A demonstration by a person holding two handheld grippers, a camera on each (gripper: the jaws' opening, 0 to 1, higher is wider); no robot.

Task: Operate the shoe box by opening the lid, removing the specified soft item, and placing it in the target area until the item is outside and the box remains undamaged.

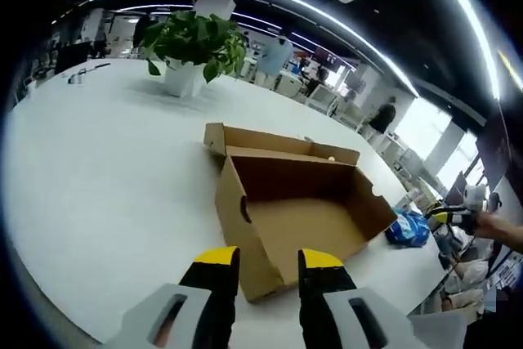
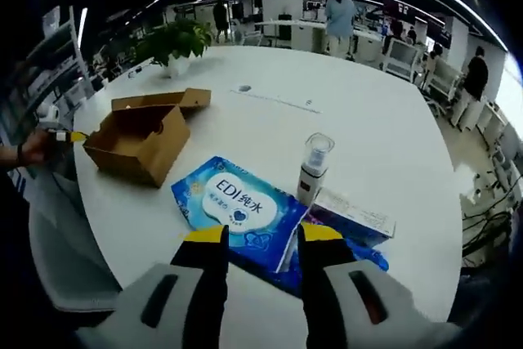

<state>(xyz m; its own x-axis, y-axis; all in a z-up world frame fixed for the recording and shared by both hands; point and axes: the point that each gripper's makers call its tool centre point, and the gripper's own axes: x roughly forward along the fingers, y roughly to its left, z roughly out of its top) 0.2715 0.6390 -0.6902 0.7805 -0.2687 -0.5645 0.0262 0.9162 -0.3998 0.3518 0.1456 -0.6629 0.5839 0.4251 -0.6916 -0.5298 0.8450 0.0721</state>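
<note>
Your shoe box (image 1: pixel 302 218) stands open near the table (image 1: pixel 98 185) edge closest to you, its lid (image 1: pixel 278 143) folded back flat on the far side. In the left gripper view the inside shows bare cardboard, so the box looks emptied and, as far as you can see, undamaged.

The soft item, a blue pack of wipes (image 2: pixel 237 212), lies on the table just beside the box, toward the near edge in the right gripper view. Next to it stand a small spray bottle (image 2: pixel 314 167) and a flat white carton (image 2: pixel 353 212); more blue packaging shows under them. In the left gripper view the same blue pack (image 1: pixel 409 228) sits beyond the box's right-hand corner.

Your right gripper (image 2: pixel 261 239) hovers just over the near edge of the pack with its jaws apart and nothing between them. Your left gripper (image 1: pixel 268 261) hangs over the near corner of the box, jaws also apart and empty, not touching the cardboard as far as you can tell.

By my reading you are at the end of the placing step: the pack is out and lying free. What the next move calls for is small. Lift the right gripper straight away without dragging the pack or tipping the spray bottle, and keep the left gripper off the thin box wall. A potted plant (image 1: pixel 194 46) stands well apart at the far side.
</note>
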